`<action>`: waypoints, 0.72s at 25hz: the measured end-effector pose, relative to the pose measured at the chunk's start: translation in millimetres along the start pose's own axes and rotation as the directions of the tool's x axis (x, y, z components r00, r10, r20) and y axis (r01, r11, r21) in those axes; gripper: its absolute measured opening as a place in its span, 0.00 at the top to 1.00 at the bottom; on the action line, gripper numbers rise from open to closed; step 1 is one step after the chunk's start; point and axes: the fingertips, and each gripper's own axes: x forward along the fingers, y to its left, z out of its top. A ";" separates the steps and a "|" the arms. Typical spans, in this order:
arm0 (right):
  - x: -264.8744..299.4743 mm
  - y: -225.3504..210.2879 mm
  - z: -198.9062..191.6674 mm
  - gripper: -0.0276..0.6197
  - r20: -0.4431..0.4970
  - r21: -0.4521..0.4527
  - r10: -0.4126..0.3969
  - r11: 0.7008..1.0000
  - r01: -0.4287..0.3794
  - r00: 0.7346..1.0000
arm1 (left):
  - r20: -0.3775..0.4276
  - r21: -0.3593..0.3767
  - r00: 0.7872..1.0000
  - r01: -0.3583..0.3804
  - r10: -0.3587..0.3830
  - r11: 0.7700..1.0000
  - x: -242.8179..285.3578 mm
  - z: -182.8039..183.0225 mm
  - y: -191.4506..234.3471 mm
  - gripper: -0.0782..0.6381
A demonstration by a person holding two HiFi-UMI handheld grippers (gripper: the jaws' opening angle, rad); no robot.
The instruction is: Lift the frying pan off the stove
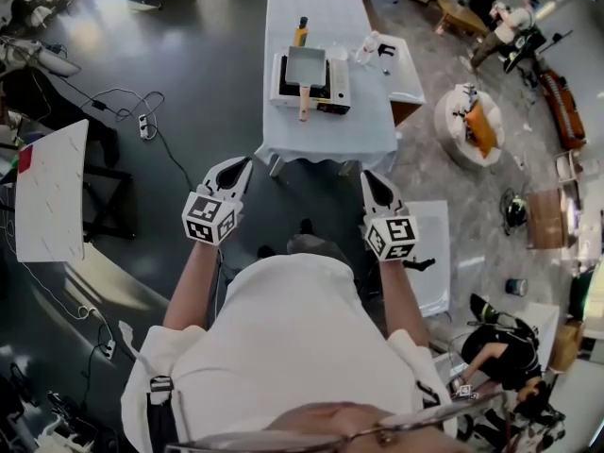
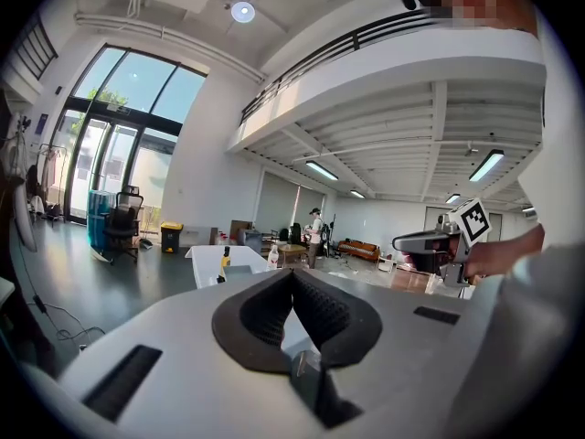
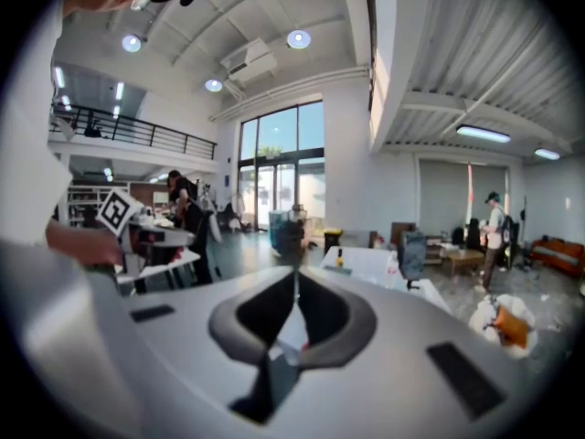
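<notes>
White-clothed table (image 1: 321,138) stands ahead, well apart from both grippers. A portable stove (image 1: 338,85) sits on it. The frying pan (image 1: 306,66) is on the stove: rectangular, grey, its inside plain grey, with a wooden handle pointing toward the person. Left hand-held gripper (image 2: 292,273) has its jaws together with nothing between them. Right hand-held gripper (image 3: 295,273) is the same, closed and empty. Both are held level-ish and aimed at the table. A yellow bottle (image 1: 300,32) with a dark cap stands behind the stove.
</notes>
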 end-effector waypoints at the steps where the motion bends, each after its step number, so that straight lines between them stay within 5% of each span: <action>1: 1.9 -0.9 -0.3 0.90 -0.002 0.000 0.003 1.000 -0.003 1.000 | -0.002 -0.001 1.000 0.000 0.000 1.000 1.6 -0.2 0.6 0.85; 18: 75.2 -39.0 0.3 0.90 -0.041 0.005 0.081 0.997 -0.081 0.996 | -0.016 -0.018 0.999 -0.041 0.041 0.999 65.4 7.7 28.9 0.85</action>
